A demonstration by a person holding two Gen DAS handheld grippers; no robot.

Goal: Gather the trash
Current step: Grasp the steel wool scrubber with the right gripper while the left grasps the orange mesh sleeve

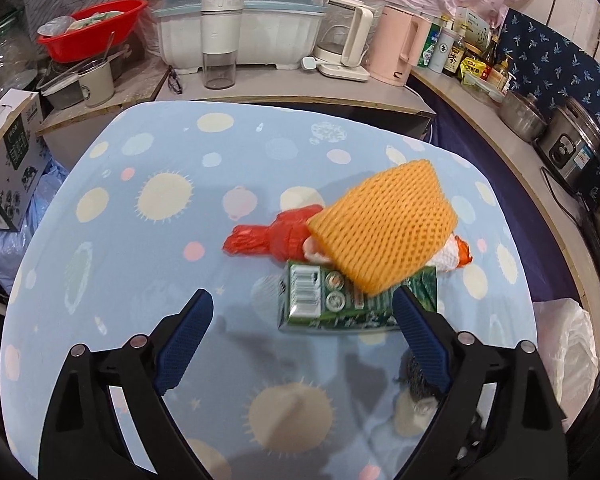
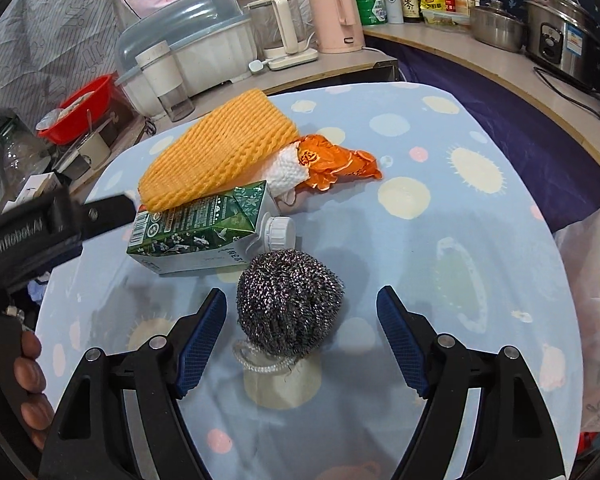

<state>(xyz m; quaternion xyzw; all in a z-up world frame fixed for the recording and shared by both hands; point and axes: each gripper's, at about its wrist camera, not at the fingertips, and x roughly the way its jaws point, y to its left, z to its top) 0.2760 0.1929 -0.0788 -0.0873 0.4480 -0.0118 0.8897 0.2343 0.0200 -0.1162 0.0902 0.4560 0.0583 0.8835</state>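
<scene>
Two grippers angle steeply down over the tabletop [image 2: 480, 216], which wears a pale blue cloth with spots; the green carton [image 2: 204, 232] lying on its side serves as landmark. The left gripper [image 1: 302, 312] is spread wide and empty, one blue pad just beside the carton's end, the other well off to the side; a hand [image 2: 30, 384] grips its handle at the edge of the right view, where the body reads "GenRobot.AI". The right gripper [image 2: 302, 304] stands spread too, pinching nothing; the steel wool scourer [image 2: 290, 312] sits between its fingers, just in front of the carton's white cap, with gaps either side. An orange foam net [image 1: 384, 228] leans on top of the carton; behind it lies a crumpled red-orange bag [image 1: 264, 238] touching a white net [image 2: 288, 170]. The carton's small print is too fine to read.
</scene>
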